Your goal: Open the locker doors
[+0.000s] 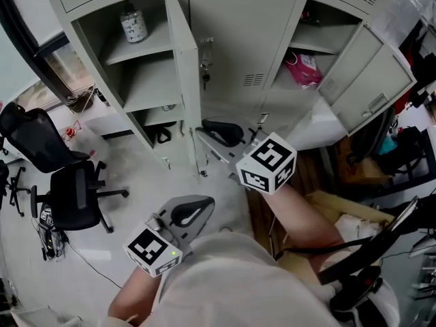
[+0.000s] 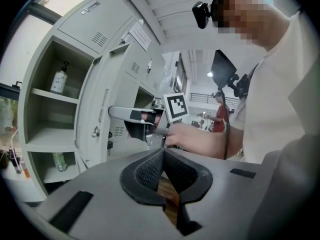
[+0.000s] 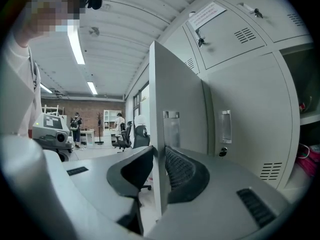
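Pale, glossy floor (image 1: 136,172). At the left on it, two black chairs (image 1: 78,197) on castors, with cables (image 1: 85,259) just beside. Behind them a window (image 1: 68,70) in a dark frame. Overhead a white ribbed ceiling (image 3: 125,29) with lit strip lights (image 3: 77,46). Far off a brick wall (image 3: 65,108), a white shelf (image 3: 111,119) before it.

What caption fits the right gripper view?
Right claw clamped on the edge of an open locker door, a closed door beside it.
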`<state>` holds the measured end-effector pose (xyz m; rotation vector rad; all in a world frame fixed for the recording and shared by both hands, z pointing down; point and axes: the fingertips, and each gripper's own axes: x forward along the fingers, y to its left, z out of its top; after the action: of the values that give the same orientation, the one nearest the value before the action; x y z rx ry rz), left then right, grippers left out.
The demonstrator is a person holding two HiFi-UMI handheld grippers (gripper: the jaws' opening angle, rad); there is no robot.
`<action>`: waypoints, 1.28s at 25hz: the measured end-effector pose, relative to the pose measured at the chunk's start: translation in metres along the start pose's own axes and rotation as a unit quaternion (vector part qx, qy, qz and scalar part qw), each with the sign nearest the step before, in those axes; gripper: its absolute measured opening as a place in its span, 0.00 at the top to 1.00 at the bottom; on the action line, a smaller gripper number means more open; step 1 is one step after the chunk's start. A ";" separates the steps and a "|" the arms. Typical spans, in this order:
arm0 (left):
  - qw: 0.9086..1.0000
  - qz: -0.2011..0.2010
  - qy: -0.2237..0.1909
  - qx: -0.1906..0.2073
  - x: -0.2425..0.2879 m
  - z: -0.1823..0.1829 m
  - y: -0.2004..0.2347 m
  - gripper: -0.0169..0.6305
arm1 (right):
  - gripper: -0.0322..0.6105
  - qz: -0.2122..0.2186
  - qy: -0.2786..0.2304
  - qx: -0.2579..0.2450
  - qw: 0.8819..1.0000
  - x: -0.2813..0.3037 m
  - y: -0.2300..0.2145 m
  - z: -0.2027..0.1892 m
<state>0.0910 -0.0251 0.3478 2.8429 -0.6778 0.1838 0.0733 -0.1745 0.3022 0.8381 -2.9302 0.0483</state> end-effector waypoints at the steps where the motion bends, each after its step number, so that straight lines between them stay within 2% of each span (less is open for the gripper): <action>1: 1.000 0.006 0.000 -0.001 0.001 0.000 -0.003 0.96 | 0.84 0.001 -0.001 -0.001 1.000 -0.001 -0.001 0.000; 7: 0.999 0.039 0.006 -0.012 0.005 -0.005 -0.023 0.96 | 0.84 0.016 -0.008 0.004 1.000 -0.010 -0.007 -0.004; 12: 0.998 0.049 0.013 -0.025 0.009 -0.015 -0.036 0.96 | 0.84 0.022 -0.006 0.004 1.000 -0.027 -0.002 -0.016; 22: 1.000 0.001 0.012 -0.019 0.002 -0.019 -0.058 0.96 | 0.85 -0.014 0.038 0.013 0.999 -0.079 0.037 -0.060; 27: 1.000 -0.005 0.008 -0.009 -0.031 -0.018 -0.059 0.96 | 0.87 -0.051 0.052 0.040 0.997 -0.096 0.065 -0.076; 32: 1.000 -0.005 0.013 0.000 -0.073 -0.029 -0.059 0.96 | 0.88 -0.071 0.062 0.040 0.995 -0.093 0.106 -0.083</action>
<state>0.0509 0.0647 0.3528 2.8377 -0.6572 0.2192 0.1023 -0.0306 0.3749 1.0150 -2.7616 0.1995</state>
